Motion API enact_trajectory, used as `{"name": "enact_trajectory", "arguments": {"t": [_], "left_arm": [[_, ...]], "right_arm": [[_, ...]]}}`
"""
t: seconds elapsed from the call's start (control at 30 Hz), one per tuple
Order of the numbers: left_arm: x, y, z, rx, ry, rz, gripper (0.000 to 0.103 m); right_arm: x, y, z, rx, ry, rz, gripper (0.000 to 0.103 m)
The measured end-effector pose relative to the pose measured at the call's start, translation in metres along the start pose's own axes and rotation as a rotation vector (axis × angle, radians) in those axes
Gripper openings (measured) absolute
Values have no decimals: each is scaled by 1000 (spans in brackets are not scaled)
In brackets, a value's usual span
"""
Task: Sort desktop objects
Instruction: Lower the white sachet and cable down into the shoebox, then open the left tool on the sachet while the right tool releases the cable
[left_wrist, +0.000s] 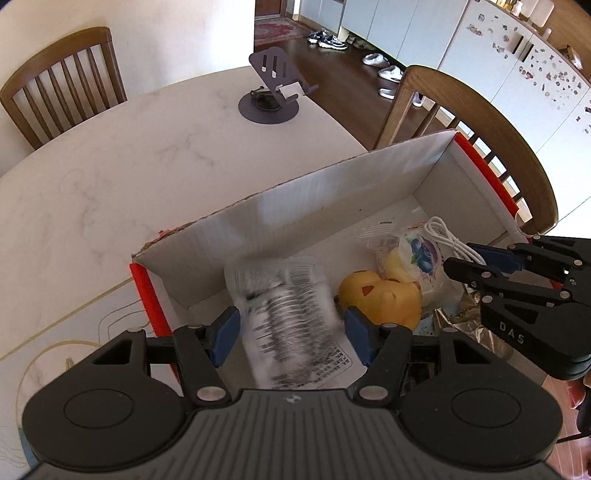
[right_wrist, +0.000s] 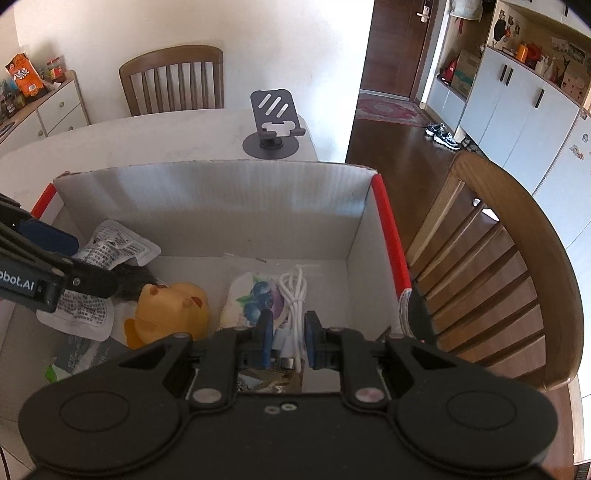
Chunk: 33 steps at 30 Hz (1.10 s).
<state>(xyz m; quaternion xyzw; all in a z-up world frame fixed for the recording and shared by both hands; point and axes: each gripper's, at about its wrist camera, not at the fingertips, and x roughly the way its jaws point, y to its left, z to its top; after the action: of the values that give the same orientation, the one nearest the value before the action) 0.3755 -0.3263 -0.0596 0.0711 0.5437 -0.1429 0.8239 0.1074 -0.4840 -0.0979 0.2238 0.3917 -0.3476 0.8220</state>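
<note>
Over the box (left_wrist: 332, 177), left claw (left_wrist: 290, 332) gapes around a blurred printed packet (left_wrist: 288, 314); only the right view shows right claw (right_wrist: 289, 339) clamping the white cable (right_wrist: 293, 295), duck toy (right_wrist: 170, 314) at 9 o'clock

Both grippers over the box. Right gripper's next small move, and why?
Probably open the right gripper and let go of the white cable. Its jaws pinch the cable's end, and the coil already hangs inside the box, beside the blueberry packet. The left gripper is open around the printed sachet.
</note>
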Motion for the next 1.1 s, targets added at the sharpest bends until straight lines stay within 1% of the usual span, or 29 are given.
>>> {"name": "enact_trajectory", "arguments": {"t": [0.33, 0.4, 0.8, 1.0, 1.1], "left_arm": [[-2, -2, 0, -2, -7, -18, 61], [-4, -2, 0, -5, -12, -21, 64], [-21, -5, -7, -1, -48, -49, 65], [-33, -7, -14, 6, -67, -71, 65], [-39, -7, -20, 5, -79, -80, 65]], "right_arm": [[-2, -3, -1, 7, -7, -3, 30], [-5, -4, -2, 8, -12, 2, 33], [-27, -5, -5, 14, -28, 18, 33], [-42, 0, -7, 6, -39, 32, 33], [-50, 5, -8, -8, -48, 26, 33]]}}
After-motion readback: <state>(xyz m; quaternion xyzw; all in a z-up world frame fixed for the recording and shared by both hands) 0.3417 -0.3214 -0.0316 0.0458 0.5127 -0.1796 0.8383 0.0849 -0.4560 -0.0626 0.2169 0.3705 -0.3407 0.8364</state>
